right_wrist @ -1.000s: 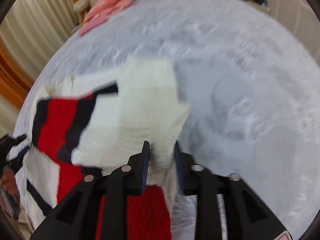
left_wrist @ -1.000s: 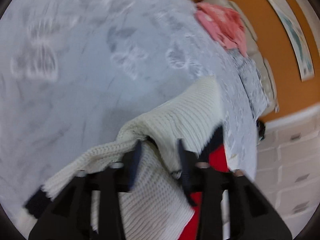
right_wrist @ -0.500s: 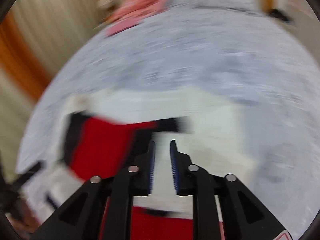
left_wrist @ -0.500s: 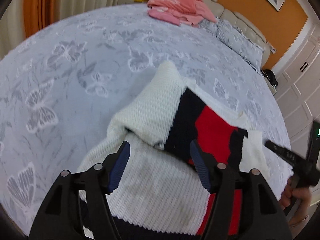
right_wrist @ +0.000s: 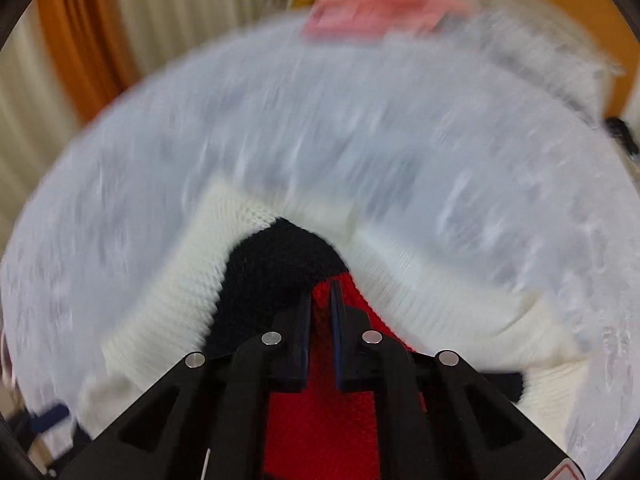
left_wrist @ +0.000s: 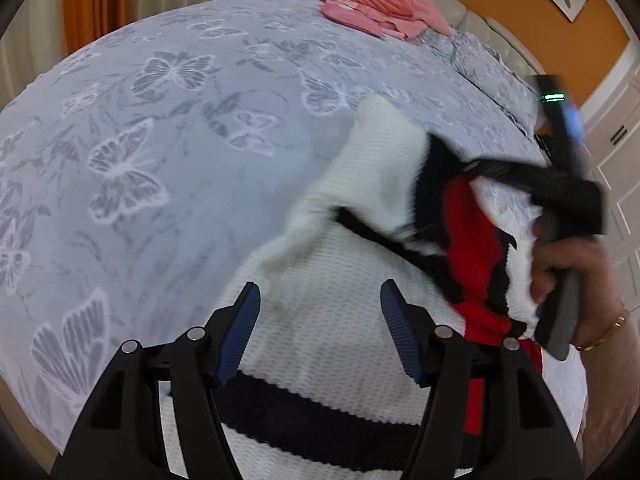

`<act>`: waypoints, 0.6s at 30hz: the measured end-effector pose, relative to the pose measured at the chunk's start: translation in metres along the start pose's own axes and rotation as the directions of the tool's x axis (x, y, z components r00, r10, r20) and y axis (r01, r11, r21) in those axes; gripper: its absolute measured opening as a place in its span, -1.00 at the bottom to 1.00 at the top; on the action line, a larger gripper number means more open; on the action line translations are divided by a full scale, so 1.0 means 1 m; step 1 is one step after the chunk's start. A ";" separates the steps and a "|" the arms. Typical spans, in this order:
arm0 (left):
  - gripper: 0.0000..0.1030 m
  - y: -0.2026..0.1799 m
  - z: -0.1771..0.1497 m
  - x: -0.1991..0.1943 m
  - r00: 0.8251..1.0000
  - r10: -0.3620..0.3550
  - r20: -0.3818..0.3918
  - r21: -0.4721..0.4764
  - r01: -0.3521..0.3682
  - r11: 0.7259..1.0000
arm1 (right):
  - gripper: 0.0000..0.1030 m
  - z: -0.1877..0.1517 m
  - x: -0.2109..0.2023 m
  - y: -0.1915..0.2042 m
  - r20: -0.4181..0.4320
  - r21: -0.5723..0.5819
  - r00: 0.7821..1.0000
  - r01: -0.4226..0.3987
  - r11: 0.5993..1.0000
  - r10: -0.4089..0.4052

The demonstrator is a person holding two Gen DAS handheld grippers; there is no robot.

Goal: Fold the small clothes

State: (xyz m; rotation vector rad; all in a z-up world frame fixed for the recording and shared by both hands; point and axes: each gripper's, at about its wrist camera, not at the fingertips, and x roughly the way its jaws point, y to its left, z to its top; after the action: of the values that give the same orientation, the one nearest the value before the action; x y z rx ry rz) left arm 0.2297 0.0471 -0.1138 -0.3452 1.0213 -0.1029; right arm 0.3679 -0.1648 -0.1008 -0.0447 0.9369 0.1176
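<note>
Knitted sweater (left_wrist: 328,344), cream with red and black bands, lies on the butterfly bedspread (left_wrist: 160,152) directly under the left gripper (left_wrist: 320,308), whose blue-padded fingers (left_wrist: 240,320) stand wide apart with nothing between them. At about two o'clock from it, the right gripper (right_wrist: 321,304) has its jaws nearly together, pinching the sweater's red and black part, with a cream sleeve trailing toward eleven o'clock. The right hand (left_wrist: 568,264) holds that tool's handle. Farther off, at twelve o'clock, pink clothes (left_wrist: 376,4) lie heaped near the headboard.
</note>
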 end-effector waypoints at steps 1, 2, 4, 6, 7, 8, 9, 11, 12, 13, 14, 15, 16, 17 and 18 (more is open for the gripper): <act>0.17 0.003 0.000 0.002 1.000 0.005 -0.005 -0.006 -0.005 1.000 | -0.77 -0.005 0.015 -0.002 -0.052 -0.003 0.998 0.024 1.000 -0.024; 0.17 0.006 -0.001 0.003 1.000 0.010 -0.013 -0.015 -0.010 1.000 | -0.72 -0.014 0.033 -0.005 -0.143 -0.019 0.989 0.040 0.999 -0.043; 0.17 0.012 -0.003 0.003 1.000 -0.008 -0.025 -0.039 0.007 0.999 | -0.77 -0.028 0.043 -0.010 -0.209 -0.012 0.977 0.046 0.999 -0.048; 0.17 0.022 -0.007 0.001 0.998 -0.035 -0.044 -0.064 0.032 0.997 | -0.67 -0.041 -0.002 -0.024 -0.103 0.060 0.994 0.041 0.997 -0.034; 0.17 0.028 -0.010 -0.001 0.997 -0.048 -0.056 -0.073 0.044 0.996 | -0.63 -0.058 -0.038 -0.039 -0.045 0.114 0.999 0.031 0.993 -0.026; 0.17 0.032 -0.012 -0.004 0.997 -0.053 -0.065 -0.076 0.048 0.996 | -0.56 -0.075 -0.067 -0.051 -0.009 0.150 1.000 0.028 0.988 -0.026; 0.17 0.038 -0.016 -0.007 0.996 -0.050 -0.069 -0.071 0.045 0.996 | -0.49 -0.091 -0.085 -0.061 0.015 0.176 0.999 0.029 0.984 -0.032; 0.17 0.049 -0.026 -0.017 0.997 -0.012 -0.070 -0.047 0.009 0.999 | -0.29 -0.151 -0.136 -0.095 0.014 0.252 0.998 0.059 0.966 -0.065; 0.17 0.053 -0.031 -0.021 0.998 0.008 -0.070 -0.043 -0.011 0.999 | -0.13 -0.186 -0.157 -0.112 -0.018 0.298 0.996 0.091 0.950 -0.090; 0.17 0.060 -0.038 -0.026 0.997 0.029 -0.070 -0.046 -0.032 0.998 | -0.09 -0.212 -0.170 -0.126 -0.048 0.325 0.993 0.118 0.938 -0.108; 0.17 0.068 -0.048 -0.033 0.996 0.042 -0.076 -0.062 -0.047 0.997 | -0.06 -0.252 -0.187 -0.139 -0.102 0.353 0.987 0.149 0.923 -0.121; 0.18 0.074 -0.056 -0.037 0.995 0.031 -0.089 -0.080 -0.039 0.996 | -0.06 -0.282 -0.198 -0.144 -0.144 0.370 0.983 0.161 0.915 -0.115; 0.18 0.080 -0.064 -0.041 0.994 0.013 -0.110 -0.104 -0.024 0.994 | -0.06 -0.317 -0.213 -0.145 -0.201 0.381 0.973 0.182 0.906 -0.111; 0.18 0.087 -0.076 -0.043 0.990 -0.021 -0.142 -0.137 0.001 0.991 | -0.05 -0.339 -0.223 -0.143 -0.217 0.399 0.972 0.171 0.901 -0.089; 0.18 0.091 -0.084 -0.045 0.985 -0.045 -0.166 -0.163 0.017 0.986 | -0.05 -0.356 -0.228 -0.140 -0.222 0.423 0.974 0.144 0.894 -0.052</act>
State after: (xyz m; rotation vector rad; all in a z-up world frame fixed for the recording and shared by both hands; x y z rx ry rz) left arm 0.1278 0.1239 -0.1468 -0.5067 1.1960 -0.0784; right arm -0.0343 -0.3539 -0.1295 0.3194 1.1485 -0.1988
